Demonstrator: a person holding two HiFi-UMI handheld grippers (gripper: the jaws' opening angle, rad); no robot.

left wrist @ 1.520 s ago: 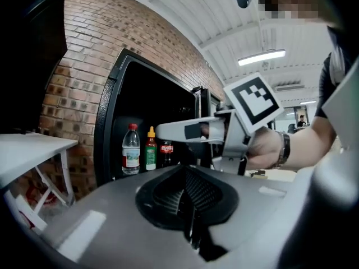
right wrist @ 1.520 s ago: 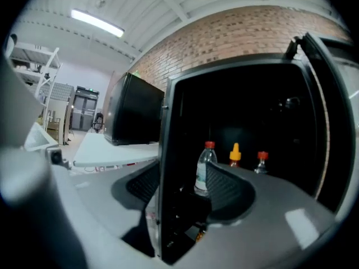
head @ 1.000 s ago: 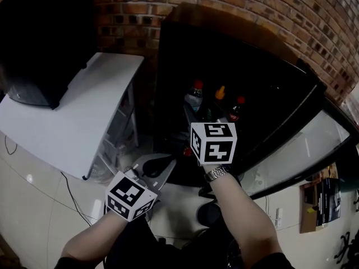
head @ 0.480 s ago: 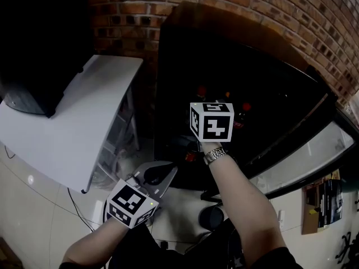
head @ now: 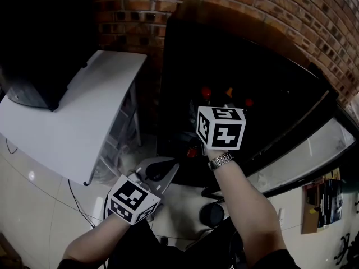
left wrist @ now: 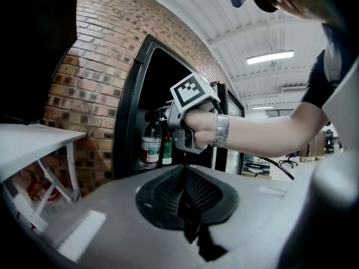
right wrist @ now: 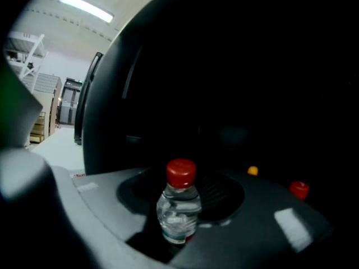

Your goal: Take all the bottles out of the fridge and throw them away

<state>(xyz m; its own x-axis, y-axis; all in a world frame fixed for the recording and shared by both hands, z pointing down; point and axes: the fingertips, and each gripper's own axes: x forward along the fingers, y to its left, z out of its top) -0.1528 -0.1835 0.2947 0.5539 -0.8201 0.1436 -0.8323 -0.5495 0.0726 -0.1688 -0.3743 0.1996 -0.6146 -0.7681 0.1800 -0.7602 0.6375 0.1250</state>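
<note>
The clear bottle with a red cap [right wrist: 179, 206] stands between the jaws of my right gripper [right wrist: 180, 237], inside the dark fridge [head: 185, 49]. The jaws are closing and sit against the bottle's sides below its neck. Behind it are an orange cap [right wrist: 253, 171] and another red cap [right wrist: 299, 189]. In the left gripper view the right gripper [left wrist: 157, 115] is at the top of the clear labelled bottle [left wrist: 150, 144], beside a green bottle [left wrist: 168, 147]. My left gripper [left wrist: 185, 206] is shut and empty, low in front of the fridge.
The fridge's glass door [head: 303, 150] hangs open to the right. A white table [head: 73, 116] carrying a black object [head: 39, 43] stands left of the fridge, against the brick wall [head: 252, 4]. A cable [head: 73, 198] runs over the pale floor.
My right gripper has gone further into the fridge and now hides the clear bottle in the head view. The left gripper has hardly moved.
</note>
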